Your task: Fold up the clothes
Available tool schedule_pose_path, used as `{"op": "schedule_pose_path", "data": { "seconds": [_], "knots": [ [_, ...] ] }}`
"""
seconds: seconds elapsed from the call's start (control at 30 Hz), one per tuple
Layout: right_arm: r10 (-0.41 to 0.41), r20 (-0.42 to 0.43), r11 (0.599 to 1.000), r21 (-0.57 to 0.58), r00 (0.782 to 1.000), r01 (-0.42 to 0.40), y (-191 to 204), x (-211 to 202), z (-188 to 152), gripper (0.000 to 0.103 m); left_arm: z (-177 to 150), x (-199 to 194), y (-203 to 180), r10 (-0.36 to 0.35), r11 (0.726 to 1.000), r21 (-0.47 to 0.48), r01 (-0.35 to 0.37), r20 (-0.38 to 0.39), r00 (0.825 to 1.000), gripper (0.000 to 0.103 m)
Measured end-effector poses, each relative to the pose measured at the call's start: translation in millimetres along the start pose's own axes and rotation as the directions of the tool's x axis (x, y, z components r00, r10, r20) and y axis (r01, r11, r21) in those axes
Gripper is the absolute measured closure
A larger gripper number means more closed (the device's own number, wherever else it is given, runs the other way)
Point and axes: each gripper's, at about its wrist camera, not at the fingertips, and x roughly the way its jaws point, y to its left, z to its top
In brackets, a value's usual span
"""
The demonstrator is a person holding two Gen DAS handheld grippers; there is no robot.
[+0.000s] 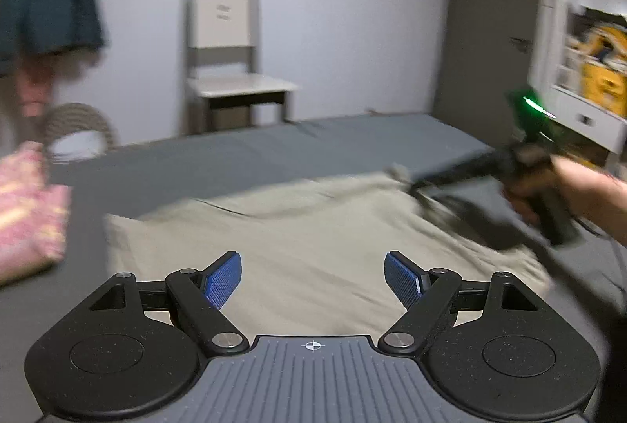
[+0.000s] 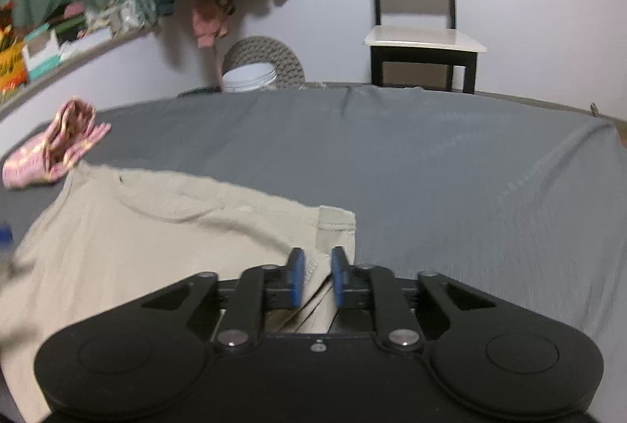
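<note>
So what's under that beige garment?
The beige garment lies on a grey sheet, which shows all around it. Whatever lies beneath its middle is covered.

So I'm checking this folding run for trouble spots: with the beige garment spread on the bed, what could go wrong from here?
1. The right hand-held gripper has its pads nearly closed around a narrow strip of the beige garment near its edge; that thin bite could slip if pulled.
2. The left hand-held gripper is wide open above the cloth, so one side is unheld and the fold may skew.
3. The pink garment lies near the beige corner and might get dragged.
</note>
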Motion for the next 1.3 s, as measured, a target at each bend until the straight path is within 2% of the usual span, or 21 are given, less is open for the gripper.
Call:
{"op": "schedule_pose_path", "data": {
  "seconds": [0.23,0.33,0.47,0.63,0.73,0.8,0.9,0.97,1.1,1.13,1.17,1.2,1.3],
  "knots": [
    [-0.028,0.099,0.999,-0.027,0.995,0.03,7.0,-8.9,5.1,0.095,-19.9,16.0,-16.8,-0.005,0.999,0.044,0.008,-0.066,0.998,0.022],
    [-0.067,0.121,0.993,-0.087,0.99,0.078,17.4,-3.6,5.1,0.095,-25.6,16.3,-20.0,0.019,0.998,0.064,-0.013,-0.086,0.996,0.022],
    [-0.106,0.109,0.99,-0.086,0.988,0.115,20.5,9.5,3.8,0.095,-29.3,21.4,-25.8,0.025,0.999,0.05,-0.02,-0.108,0.994,0.022],
    [-0.16,0.081,0.984,-0.071,0.984,0.166,21.7,18.9,0.6,0.095,-29.7,17.0,-28.5,0.043,0.998,0.058,-0.038,-0.1,0.994,0.022],
    [-0.168,0.077,0.984,-0.043,0.983,0.172,22.5,13.7,1.4,0.087,-32.8,14.2,-30.0,0.053,0.996,0.071,-0.046,-0.106,0.993,0.022],
    [-0.167,0.105,0.986,-0.011,0.98,0.169,21.6,2.0,5.2,0.075,-32.6,11.9,-30.3,0.054,0.997,0.066,-0.048,-0.098,0.994,0.022],
    [-0.136,0.123,0.989,0.069,0.983,0.128,10.8,-15.5,10.8,0.073,-29.5,8.6,-30.6,0.045,0.998,0.045,-0.042,-0.064,0.997,0.022],
    [-0.097,0.099,0.988,0.128,0.99,0.084,0.4,-24.2,13.2,0.066,-25.1,6.9,-31.6,0.018,1.0,0.018,-0.017,-0.036,0.999,0.022],
    [-0.033,-0.022,0.976,0.213,0.999,0.037,-18.4,-33.3,9.3,0.048,-13.8,13.1,-47.7,-0.049,0.999,-0.008,0.049,-0.005,0.999,0.022],
    [-0.013,-0.045,0.972,0.236,0.999,0.023,-23.0,-33.0,6.3,0.045,-10.3,16.6,-55.5,-0.093,0.996,-0.009,0.093,-0.009,0.996,0.022],
    [0.009,-0.063,0.964,0.266,0.998,0.008,-28.1,-32.5,3.0,0.045,-6.7,20.4,-63.7,-0.142,0.99,-0.01,0.142,-0.015,0.99,0.022],
    [0.031,-0.08,0.955,0.297,0.996,-0.006,-33.3,-31.9,-0.4,0.045,-2.6,24.2,-74.0,-0.213,0.977,-0.013,0.213,-0.021,0.977,0.022],
    [0.09,-0.104,0.935,0.351,0.991,-0.048,-43.8,-33.1,-8.0,0.047,6.6,35.4,-106.4,-0.334,0.942,0.0,0.335,-0.043,0.941,0.022]
  ]
}}
